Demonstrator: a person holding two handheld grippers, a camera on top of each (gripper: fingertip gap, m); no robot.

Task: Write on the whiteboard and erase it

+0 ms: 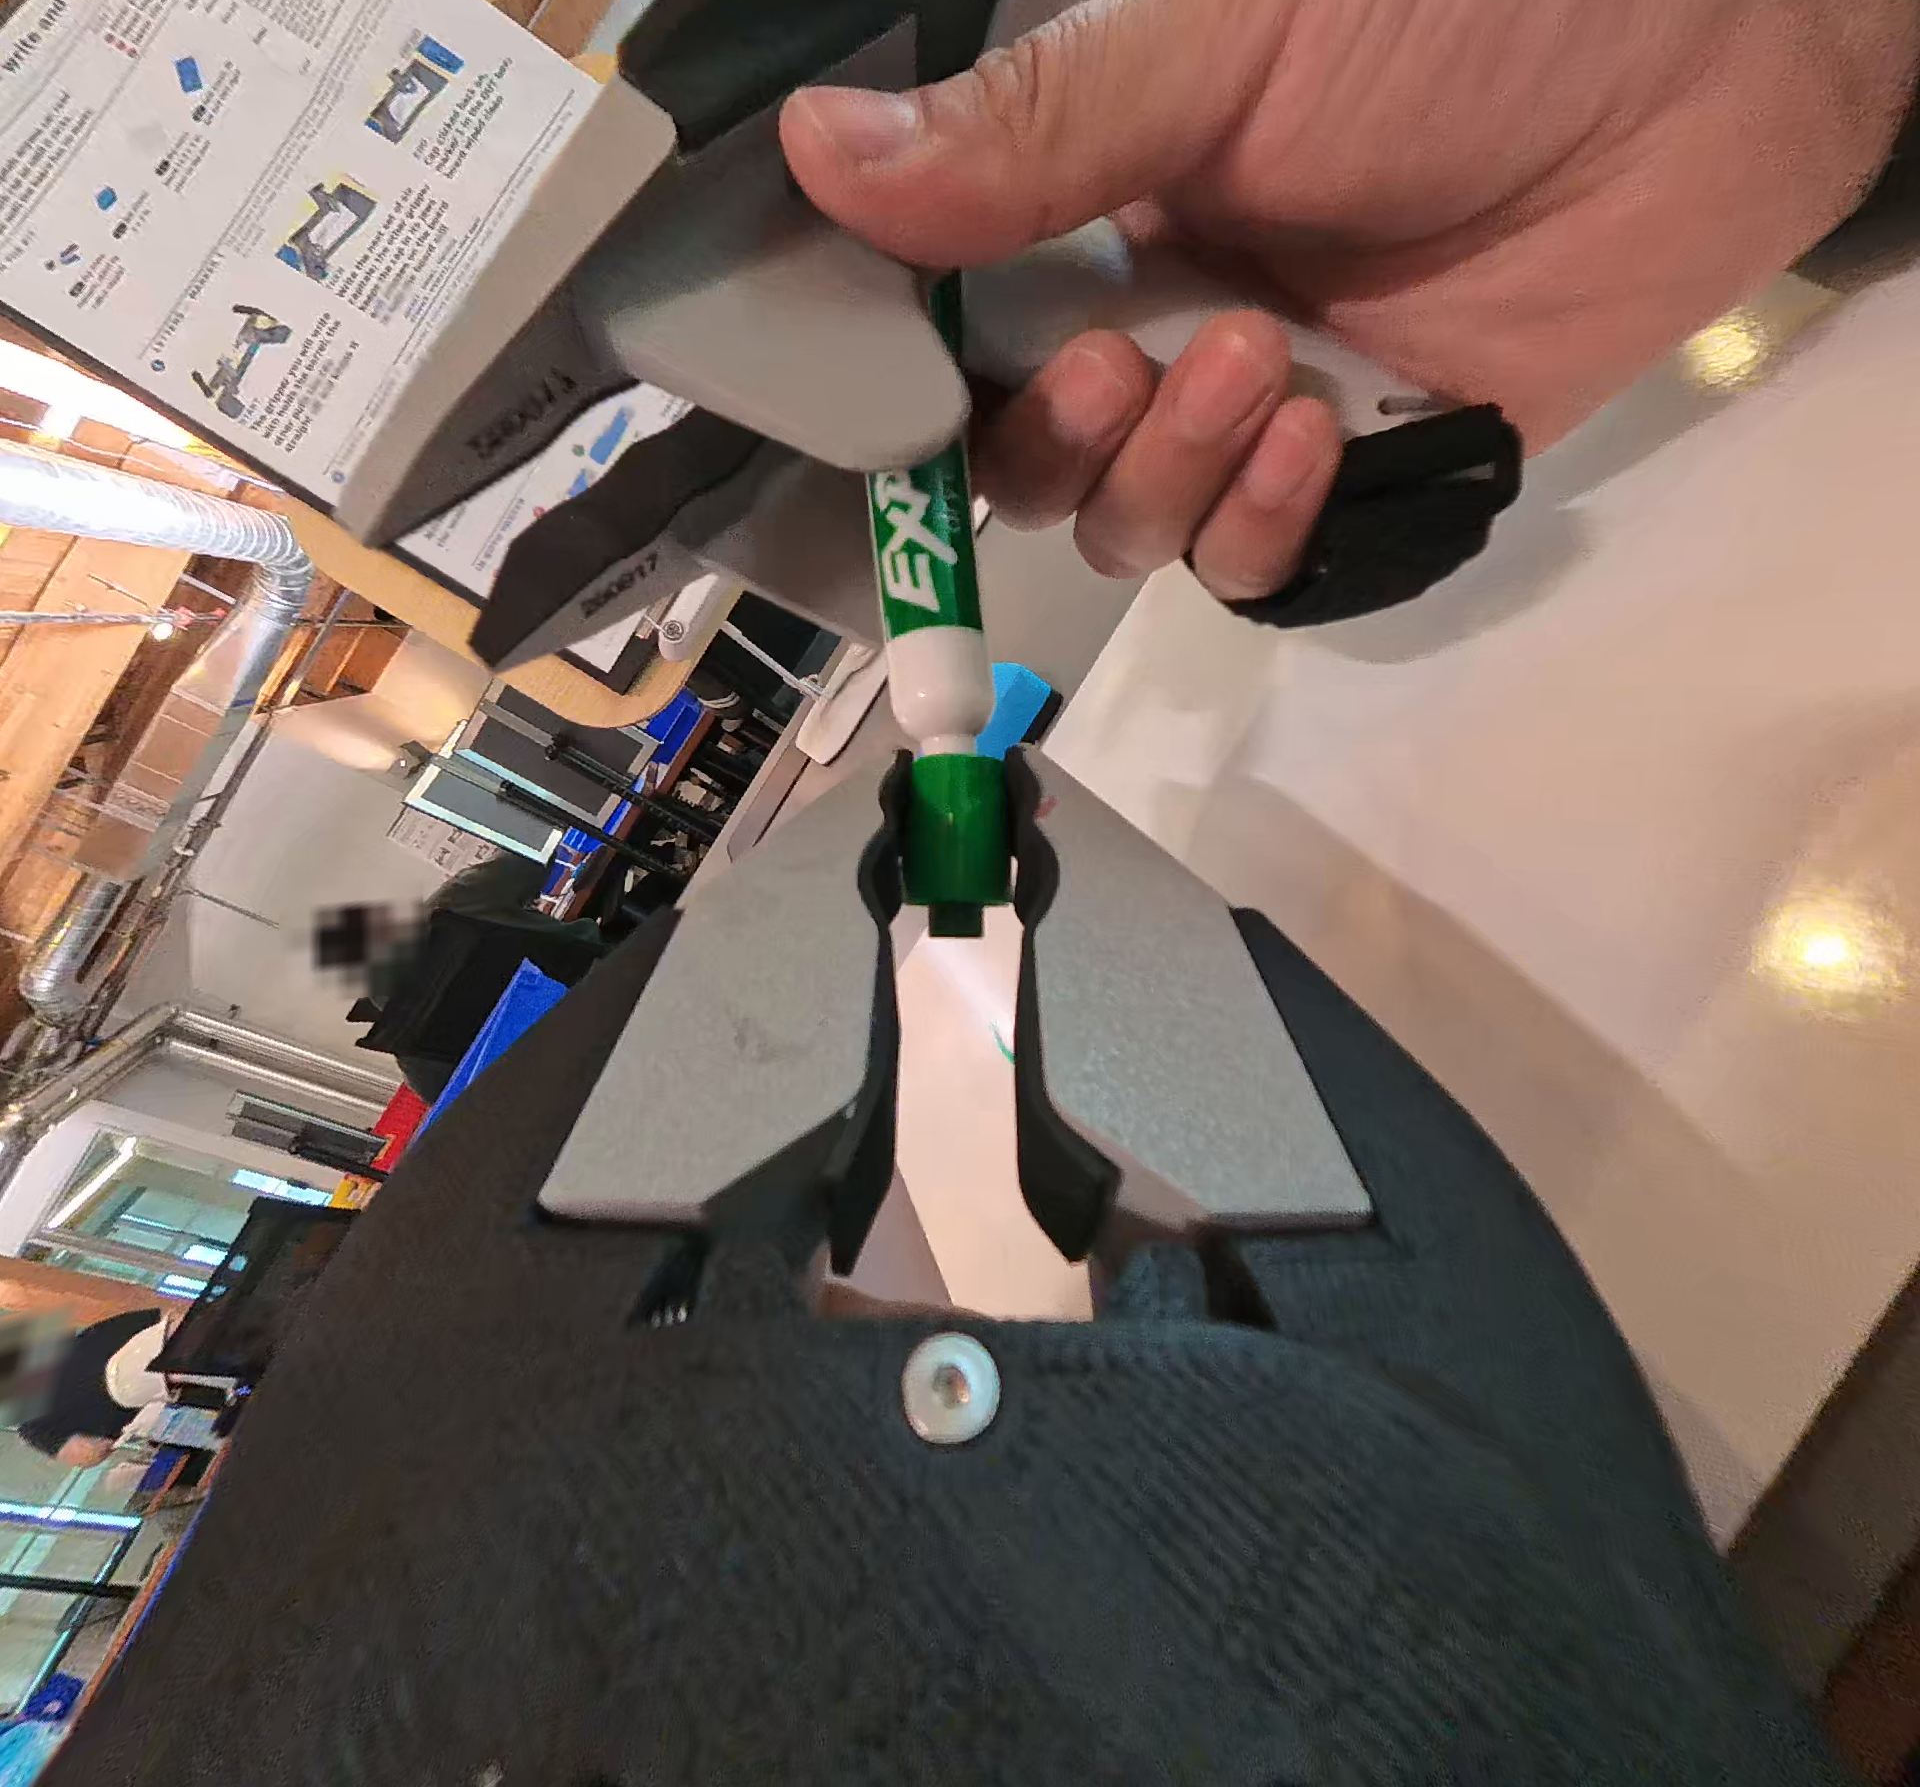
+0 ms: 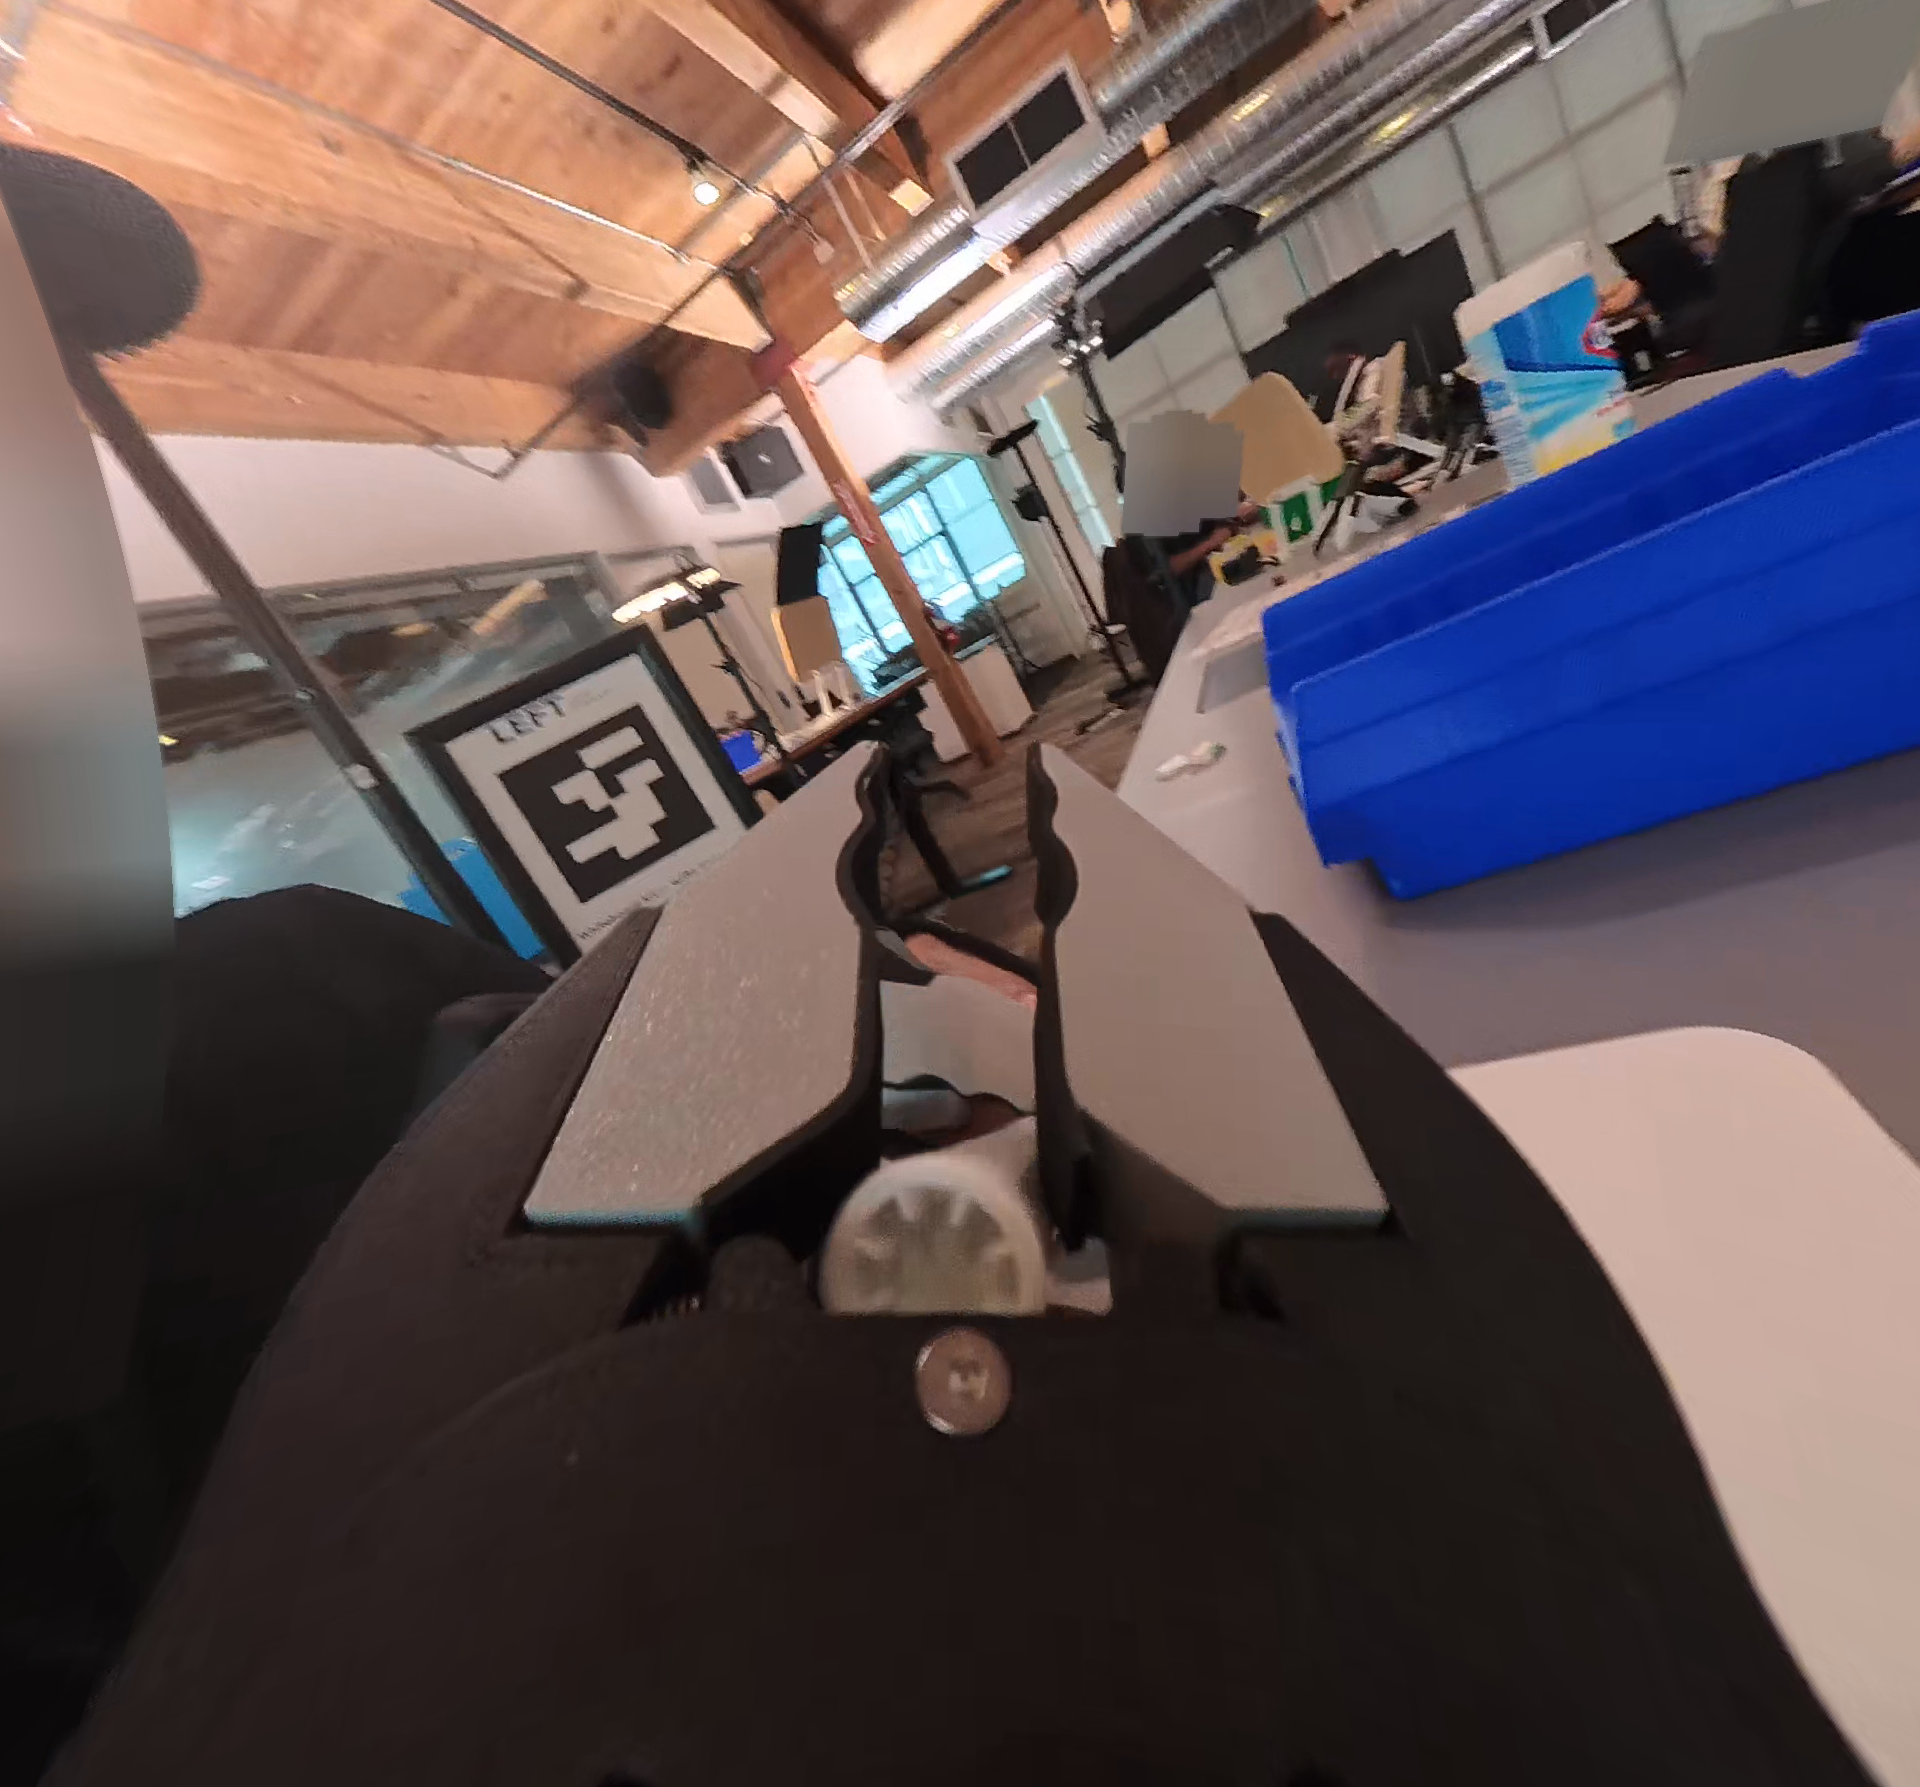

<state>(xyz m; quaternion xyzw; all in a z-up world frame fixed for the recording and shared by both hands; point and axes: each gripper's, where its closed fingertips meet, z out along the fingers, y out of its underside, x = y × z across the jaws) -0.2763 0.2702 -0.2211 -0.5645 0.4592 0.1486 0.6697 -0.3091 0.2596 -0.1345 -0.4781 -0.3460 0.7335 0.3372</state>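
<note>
From the left wrist, the left gripper (image 1: 956, 828) pinches the marker's green cap (image 1: 956, 838); the marker (image 1: 928, 584) rises into the right gripper (image 1: 940, 366), above the whiteboard (image 1: 1455, 854). From the right wrist, the marker's white end (image 2: 932, 1244) sits deep between the fingers (image 2: 1049, 828), whose tips stand apart.

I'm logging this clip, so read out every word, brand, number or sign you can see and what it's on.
I don't repeat wording. These things bear it:
marker: white brand lettering on green, legible.
instruction sheet: bold heading legible, body text small.
right gripper's fingers: stamped characters, partly blurred.
framed black-and-white pattern sign: one word above the pattern.
blue-and-white package: print too blurred to read.
</note>
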